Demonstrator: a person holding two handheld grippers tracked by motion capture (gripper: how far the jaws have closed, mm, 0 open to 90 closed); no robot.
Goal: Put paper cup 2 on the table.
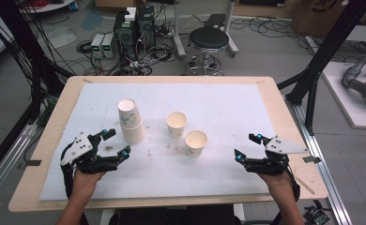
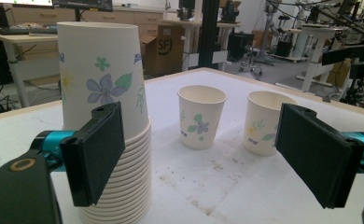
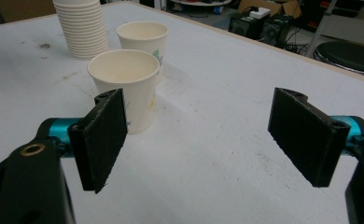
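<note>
Stack of paper cups [image 1: 130, 123], upside down on the white table cover [image 1: 228, 101], left of centre in the high view, with two single cups upright to its right: a farther cup [image 1: 176, 123] and a nearer cup [image 1: 195, 142]. Left gripper [image 1: 115, 143] just beside the stack's base, spread wide, holding nothing. Right gripper [image 1: 247, 146] near the table's right side, well apart from the cups, likewise spread and empty.

Left gripper view: stack [image 2: 106, 116] tall behind the left pad [image 2: 96, 154], the two cups [image 2: 201, 122] [image 2: 265, 122] between the pads but farther off. Likely risk here: closing low on the stack and lifting many cups instead of one, or knocking the stack over with a sideways push.

Right gripper view: nearer cup [image 3: 124, 95] just behind the left pad [image 3: 101, 137], not between the pads; right pad [image 3: 306, 135] over bare cover. Possible trouble: a forward move tipping this light cup.
</note>
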